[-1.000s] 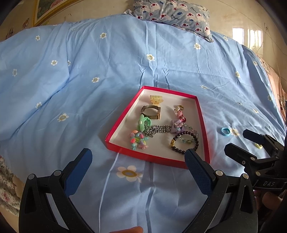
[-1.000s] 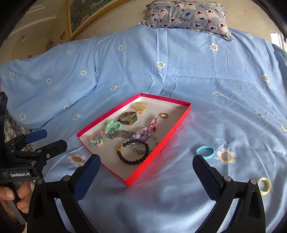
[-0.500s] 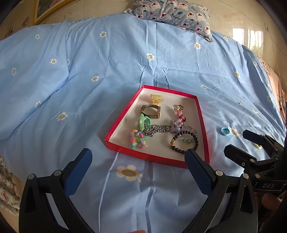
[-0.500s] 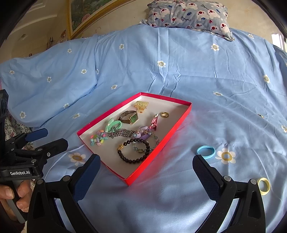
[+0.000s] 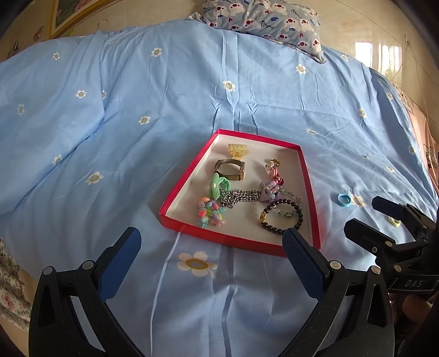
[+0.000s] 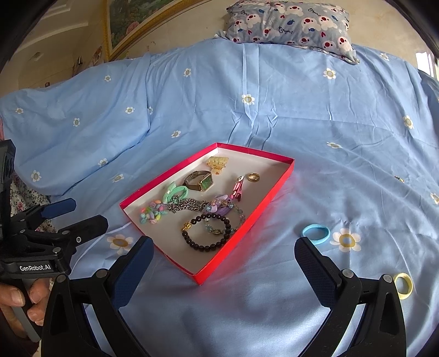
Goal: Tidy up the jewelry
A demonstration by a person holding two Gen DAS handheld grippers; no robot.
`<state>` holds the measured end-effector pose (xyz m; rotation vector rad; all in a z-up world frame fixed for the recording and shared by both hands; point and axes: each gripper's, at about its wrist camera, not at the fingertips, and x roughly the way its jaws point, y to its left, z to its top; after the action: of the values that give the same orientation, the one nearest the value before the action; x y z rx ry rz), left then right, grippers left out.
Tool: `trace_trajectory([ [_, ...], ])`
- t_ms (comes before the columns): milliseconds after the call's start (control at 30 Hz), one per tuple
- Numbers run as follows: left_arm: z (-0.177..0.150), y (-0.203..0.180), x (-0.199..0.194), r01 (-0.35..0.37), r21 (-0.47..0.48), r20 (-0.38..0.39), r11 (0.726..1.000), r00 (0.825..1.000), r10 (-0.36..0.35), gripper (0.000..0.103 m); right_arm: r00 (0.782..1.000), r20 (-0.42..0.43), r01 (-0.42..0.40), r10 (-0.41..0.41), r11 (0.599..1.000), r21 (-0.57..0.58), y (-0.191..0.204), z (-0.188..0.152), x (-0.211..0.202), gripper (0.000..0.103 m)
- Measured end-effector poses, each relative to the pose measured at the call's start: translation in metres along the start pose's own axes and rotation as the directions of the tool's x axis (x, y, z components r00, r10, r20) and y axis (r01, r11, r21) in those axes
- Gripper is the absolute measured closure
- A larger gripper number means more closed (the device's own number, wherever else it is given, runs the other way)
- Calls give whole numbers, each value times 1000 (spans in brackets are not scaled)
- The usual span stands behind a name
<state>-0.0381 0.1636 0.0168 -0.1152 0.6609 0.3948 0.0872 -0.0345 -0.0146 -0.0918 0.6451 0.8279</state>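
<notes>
A red tray lies on the blue bedspread and holds several pieces: a black bead bracelet, a watch, a silver chain, a green hair tie. A blue hair ring and a yellow ring lie on the bedspread right of the tray. My left gripper is open and empty just before the tray's near edge. My right gripper is open and empty, near the tray's corner, with the blue ring just beyond its right finger.
A patterned pillow lies at the head of the bed. A framed picture hangs on the wall at the far left. The bedspread is wrinkled around the tray. A floral cloth shows at the bed's left edge.
Both views have shifted only slightly. Nothing was taken hold of or let go, and the jewelry has not moved.
</notes>
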Motion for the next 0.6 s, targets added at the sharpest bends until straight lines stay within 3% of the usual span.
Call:
trace_trajectory([
  [600,-1,-1,-1,2,1,-1,1000,1000,-2,0,1000,1,0,0,1000,-2,2,2,-2,0],
])
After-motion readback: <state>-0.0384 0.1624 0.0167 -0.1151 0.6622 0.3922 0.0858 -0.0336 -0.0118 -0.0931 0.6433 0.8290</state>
